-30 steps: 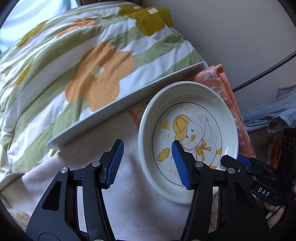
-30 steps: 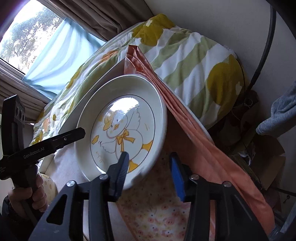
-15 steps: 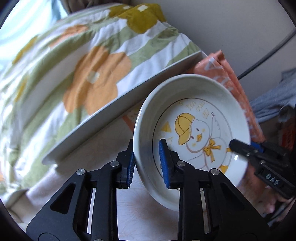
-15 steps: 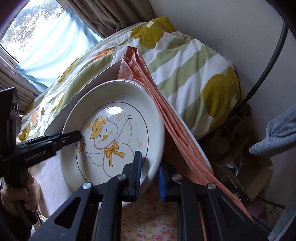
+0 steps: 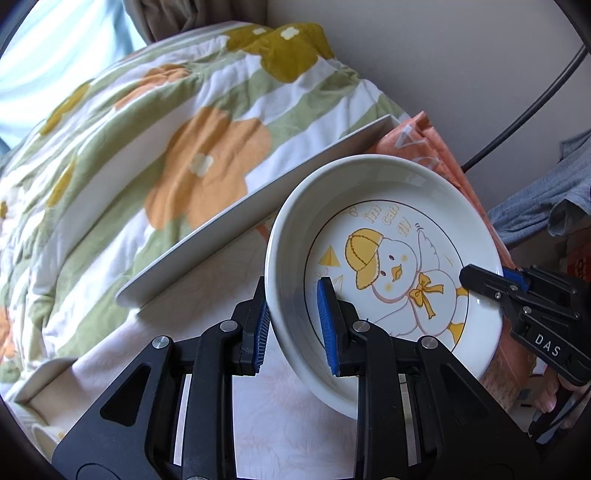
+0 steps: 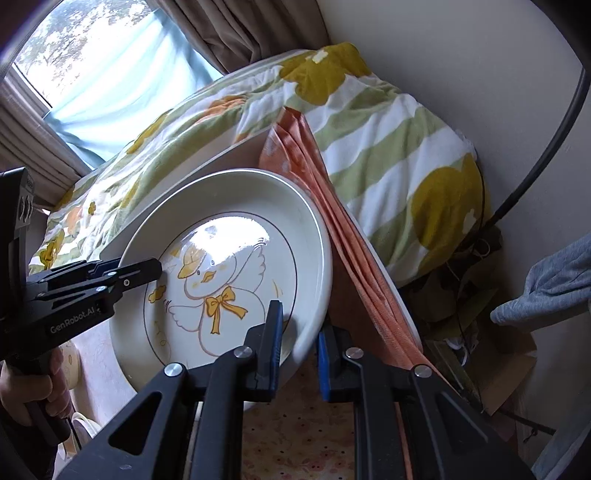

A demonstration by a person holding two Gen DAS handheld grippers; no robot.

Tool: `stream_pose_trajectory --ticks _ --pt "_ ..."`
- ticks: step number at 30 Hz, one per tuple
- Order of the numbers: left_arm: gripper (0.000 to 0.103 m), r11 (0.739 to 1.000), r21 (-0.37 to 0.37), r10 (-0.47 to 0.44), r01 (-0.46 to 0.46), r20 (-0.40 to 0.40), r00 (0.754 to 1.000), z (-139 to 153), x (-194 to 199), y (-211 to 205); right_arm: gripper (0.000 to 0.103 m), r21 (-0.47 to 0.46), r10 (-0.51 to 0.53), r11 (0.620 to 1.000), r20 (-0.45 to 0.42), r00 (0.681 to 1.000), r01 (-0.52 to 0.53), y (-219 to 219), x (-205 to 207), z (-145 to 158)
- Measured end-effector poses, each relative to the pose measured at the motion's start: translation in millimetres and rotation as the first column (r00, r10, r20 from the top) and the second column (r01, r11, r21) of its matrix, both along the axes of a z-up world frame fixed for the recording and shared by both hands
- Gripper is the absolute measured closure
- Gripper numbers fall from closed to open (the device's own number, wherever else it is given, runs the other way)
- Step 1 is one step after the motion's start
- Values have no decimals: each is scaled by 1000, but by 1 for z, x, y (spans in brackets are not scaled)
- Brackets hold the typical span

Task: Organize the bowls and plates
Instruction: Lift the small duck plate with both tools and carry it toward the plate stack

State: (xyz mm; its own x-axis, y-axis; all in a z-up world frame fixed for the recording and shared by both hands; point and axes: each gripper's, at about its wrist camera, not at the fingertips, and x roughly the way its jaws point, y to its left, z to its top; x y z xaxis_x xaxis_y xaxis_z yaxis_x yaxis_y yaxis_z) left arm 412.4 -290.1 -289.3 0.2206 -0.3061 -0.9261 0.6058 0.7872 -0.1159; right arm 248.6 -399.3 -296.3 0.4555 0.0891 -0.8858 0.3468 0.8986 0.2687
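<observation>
A quilt (image 5: 166, 155) with green stripes and orange and mustard flowers fills the left wrist view from nine to twelve o'clock. A white board (image 5: 258, 206) lies along its edge. Folded orange cloth (image 6: 332, 221) sits at centre in the right wrist view, a window (image 6: 74, 55) with brown curtains (image 6: 240, 29) at eleven, a grey garment (image 6: 550, 284) at three, and a black cable (image 6: 546, 147) at two.

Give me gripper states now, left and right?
Left gripper: shut on the duck plate, clamping its rim.
Right gripper: shut on the opposite rim of the same plate.
</observation>
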Motion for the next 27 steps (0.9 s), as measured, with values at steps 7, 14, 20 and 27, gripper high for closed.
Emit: stream_pose_trajectory --ticks 7,14,20,27 --pt "81 998 -41 51 -49 66 996 41 -27 29 88 -62 72 996 73 995 -68 18 -10 37" --pt "81 988 -108 123 -110 126 984 84 -68 72 88 -115 139 986 139 980 -123 50 -35 80" --pt "81 974 -145 199 -176 163 966 116 -119 122 88 -145 210 972 177 962 -185 89 -65 112" --pt "81 953 -153 288 -262 179 941 129 -183 189 88 -127 289 955 199 936 -268 142 -102 120"
